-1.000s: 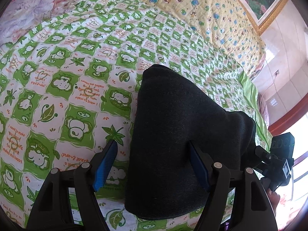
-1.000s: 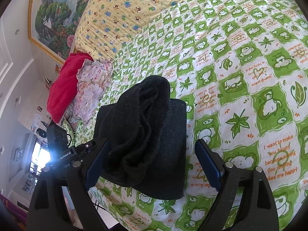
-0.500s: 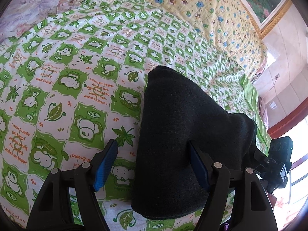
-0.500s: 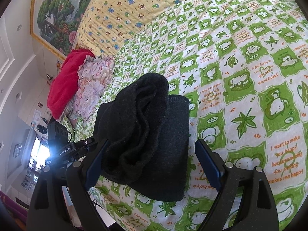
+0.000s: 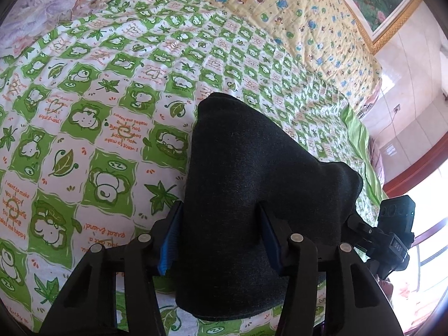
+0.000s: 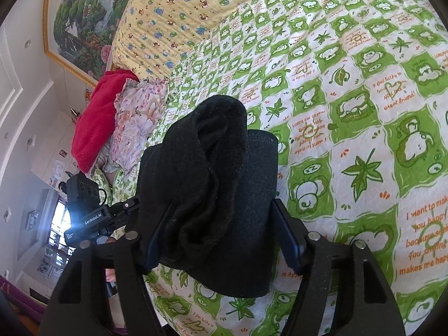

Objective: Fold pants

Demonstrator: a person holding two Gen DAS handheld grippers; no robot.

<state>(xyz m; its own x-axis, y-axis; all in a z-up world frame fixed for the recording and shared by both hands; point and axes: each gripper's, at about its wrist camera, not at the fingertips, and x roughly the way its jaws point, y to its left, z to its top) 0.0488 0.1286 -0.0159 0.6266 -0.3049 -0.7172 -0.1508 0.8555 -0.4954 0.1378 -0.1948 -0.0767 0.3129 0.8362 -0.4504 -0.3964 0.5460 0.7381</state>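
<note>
Our left gripper [image 5: 221, 238] and right gripper [image 6: 221, 235] each pinch the folded black pants [image 5: 252, 196] over a green-checked quilt [image 5: 98, 112].

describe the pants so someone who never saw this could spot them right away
Look at the bed's green-and-white cartoon-checked quilt. Near its front edge sits a compact folded bundle of charcoal knit pants, between both grippers' fingers. It is the only dark, plain fabric among bright printed bedding.

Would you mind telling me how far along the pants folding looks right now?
The dark pants already form a compact folded bundle on the bed quilt. Both the left hand-held gripper and right hand-held gripper bracket it. Left: a final fold or tidy, judging by the bunched layer.
</note>
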